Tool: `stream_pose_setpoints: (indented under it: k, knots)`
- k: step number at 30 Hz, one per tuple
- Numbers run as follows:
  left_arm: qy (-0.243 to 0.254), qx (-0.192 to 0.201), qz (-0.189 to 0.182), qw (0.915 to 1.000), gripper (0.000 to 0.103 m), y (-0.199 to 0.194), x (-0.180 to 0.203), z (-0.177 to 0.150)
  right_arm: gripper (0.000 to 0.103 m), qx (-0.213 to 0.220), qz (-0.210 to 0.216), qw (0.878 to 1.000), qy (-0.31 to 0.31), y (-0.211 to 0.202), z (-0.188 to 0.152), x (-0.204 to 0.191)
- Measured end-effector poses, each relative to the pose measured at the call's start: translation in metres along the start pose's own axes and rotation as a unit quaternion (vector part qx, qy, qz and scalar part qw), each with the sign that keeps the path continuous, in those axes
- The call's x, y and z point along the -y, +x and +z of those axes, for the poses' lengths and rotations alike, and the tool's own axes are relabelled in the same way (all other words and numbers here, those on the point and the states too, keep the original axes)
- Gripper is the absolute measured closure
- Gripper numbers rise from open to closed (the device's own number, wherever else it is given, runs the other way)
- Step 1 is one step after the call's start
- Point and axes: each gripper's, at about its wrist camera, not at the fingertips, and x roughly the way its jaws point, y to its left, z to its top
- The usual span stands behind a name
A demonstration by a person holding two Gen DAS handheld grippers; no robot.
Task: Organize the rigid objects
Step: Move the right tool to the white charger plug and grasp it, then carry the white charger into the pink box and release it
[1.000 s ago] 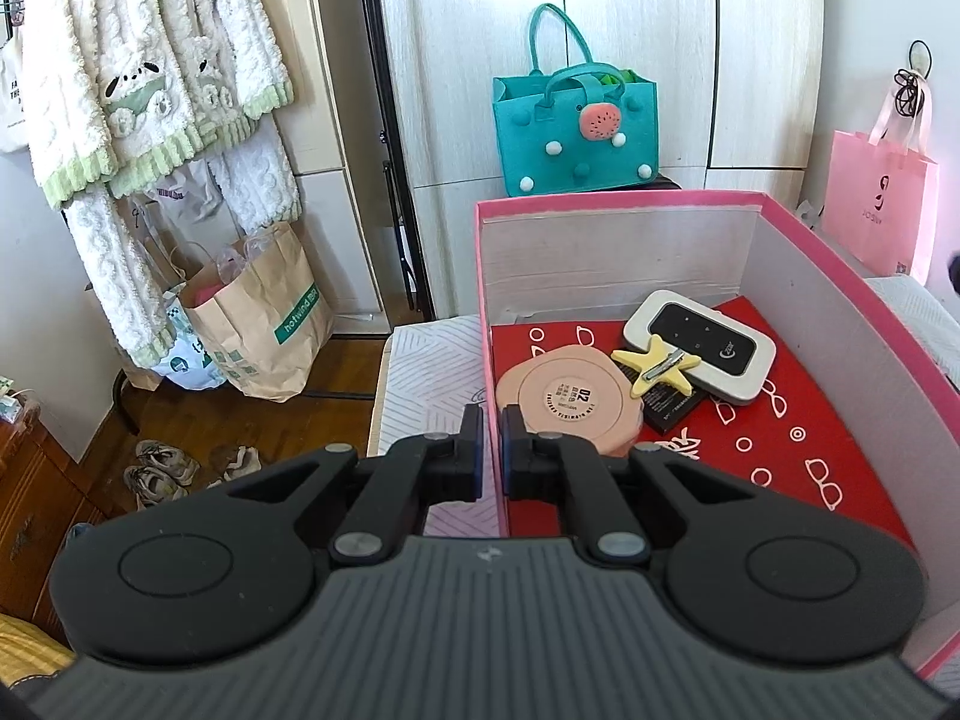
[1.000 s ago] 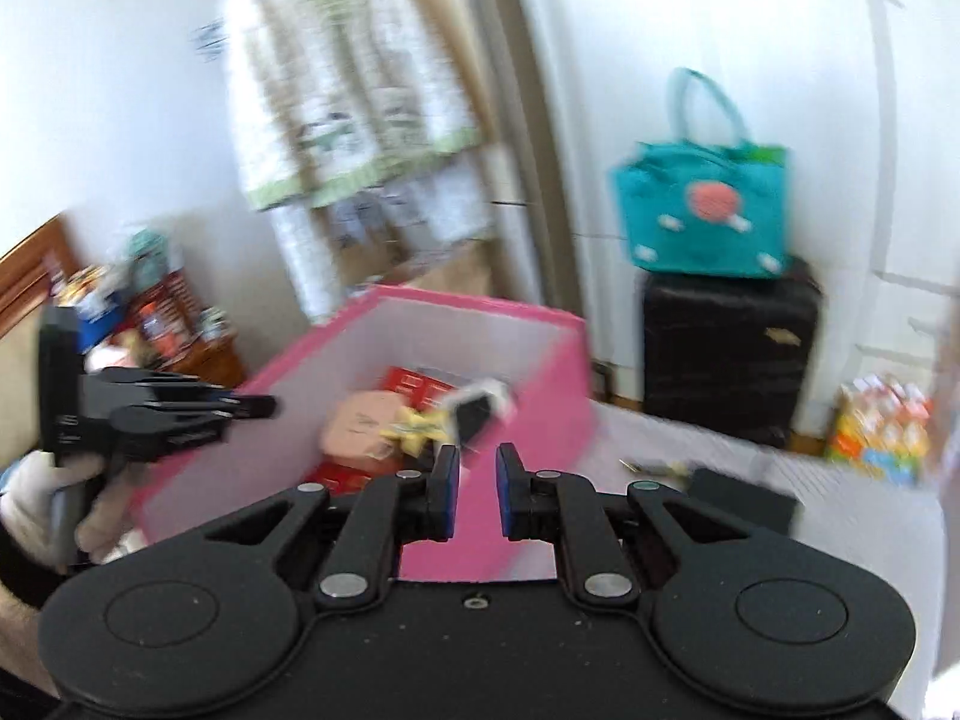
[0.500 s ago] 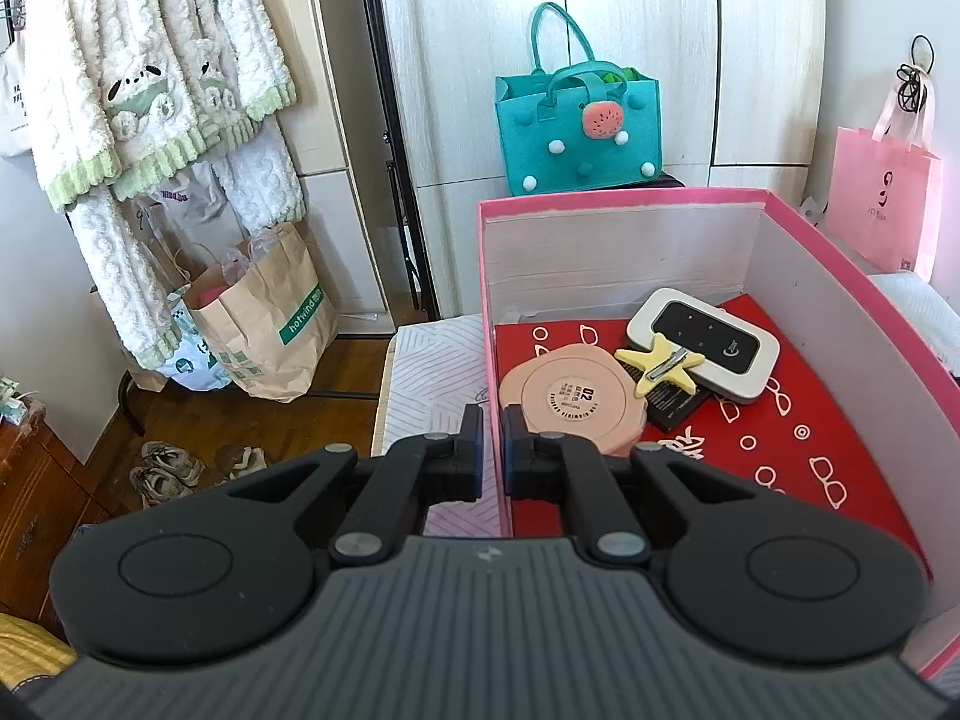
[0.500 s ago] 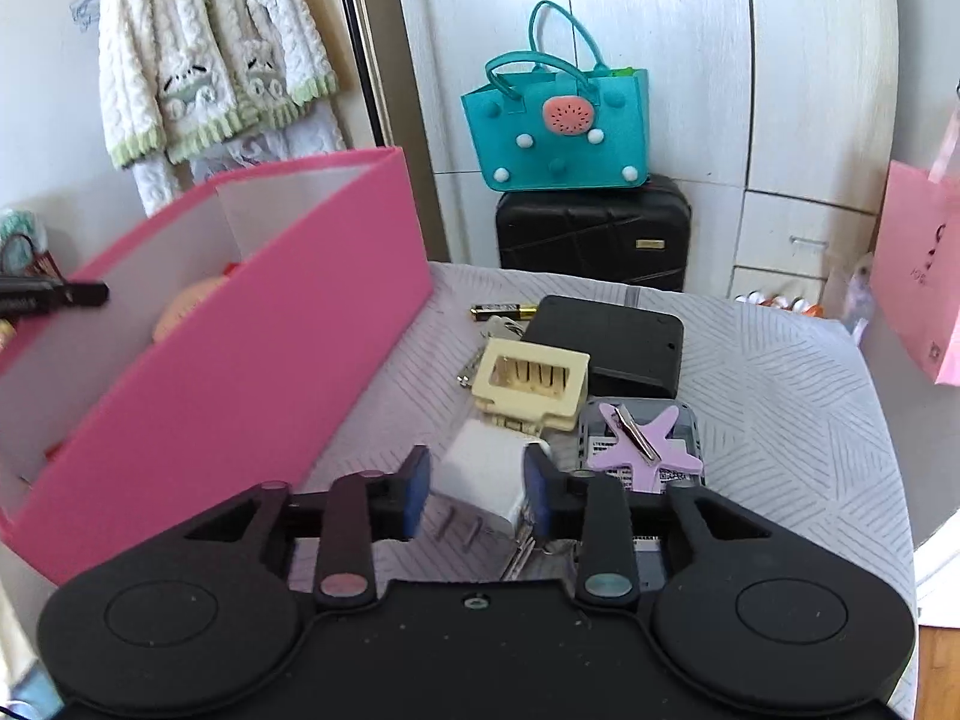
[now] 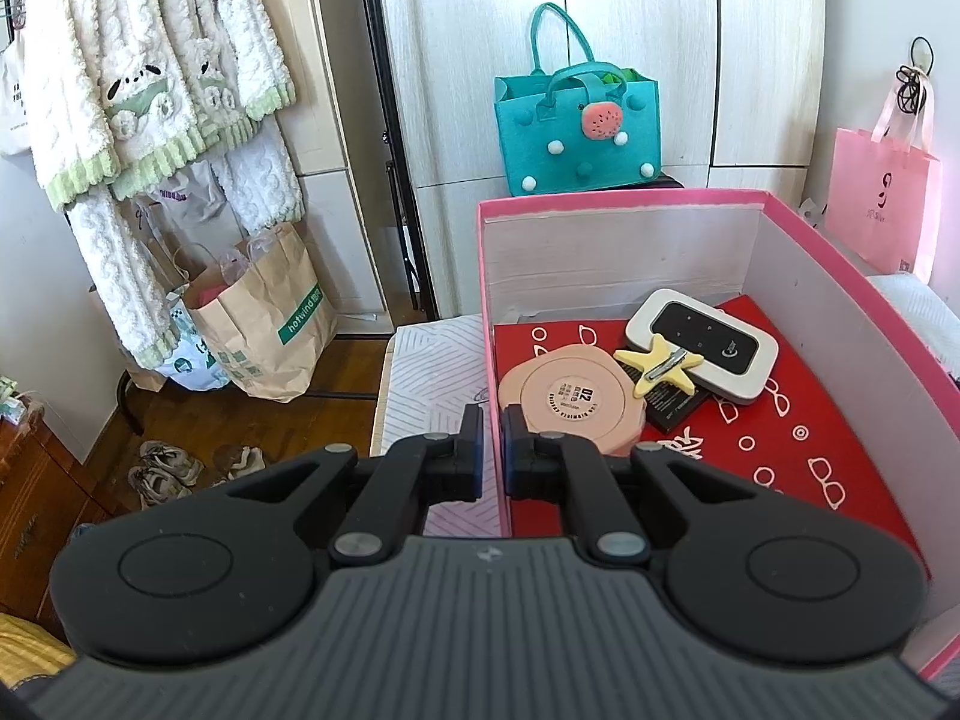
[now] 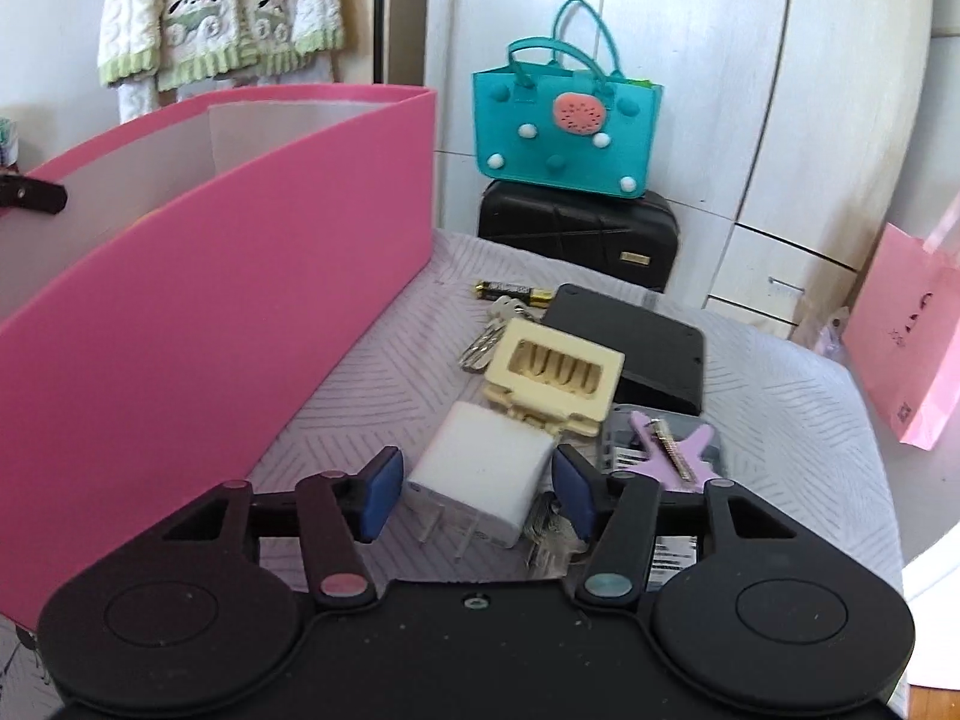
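My left gripper (image 5: 493, 450) is shut on the left wall of the pink box (image 5: 624, 199), one finger outside and one inside. On the box's red floor lie a peach round case (image 5: 576, 402), a yellow star clip (image 5: 660, 363) and a white pocket router (image 5: 702, 343). My right gripper (image 6: 477, 489) hangs low over the bed beside the pink box (image 6: 210, 300). Its jaws are opening around a white charger plug (image 6: 480, 465), and the pads stand clear of it. Past the plug lie a cream claw clip (image 6: 558, 378), a purple star clip (image 6: 672, 447), keys (image 6: 483, 345), a battery (image 6: 513, 293) and a black case (image 6: 630, 348).
A teal felt bag (image 6: 564, 120) sits on a black suitcase (image 6: 576, 234) behind the bed. A pink paper bag (image 6: 906, 336) hangs at the right. In the left wrist view, a brown paper bag (image 5: 270, 324) and shoes (image 5: 168, 471) are on the floor at left.
My right gripper has swung down from facing the box to the pile on the bed, and its jaws have widened around the white plug. The left gripper has stayed put.
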Motion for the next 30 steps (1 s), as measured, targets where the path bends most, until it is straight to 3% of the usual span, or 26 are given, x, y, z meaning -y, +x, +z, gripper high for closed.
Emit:
stream_pose_setpoints:
  k: [5,9,13,19,24,30]
  knots:
    - [-0.002,0.000,-0.002,1.0000,0.096,0.001,0.000,0.000,0.055,0.019,0.034,0.999,-0.014,-0.010,-0.002,-0.004]
    - [-0.003,0.000,-0.003,1.0000,0.096,0.001,0.000,0.000,0.055,0.013,0.071,0.997,-0.014,-0.018,-0.004,-0.008]
    - [-0.009,0.000,-0.005,0.9999,0.096,0.001,-0.001,0.000,0.055,-0.006,0.068,0.998,-0.017,-0.013,-0.007,-0.012]
    - [-0.011,0.017,-0.012,0.9997,0.096,-0.002,-0.003,-0.002,0.055,0.001,0.064,0.998,0.006,-0.008,-0.005,-0.008]
    - [-0.013,0.019,-0.009,0.9997,0.096,-0.005,-0.005,-0.003,0.055,0.013,0.054,0.998,0.005,-0.031,-0.001,-0.001]
    - [-0.003,0.012,0.001,0.9999,0.097,-0.012,0.004,-0.003,0.055,0.060,0.054,0.997,0.008,-0.071,0.021,0.006]
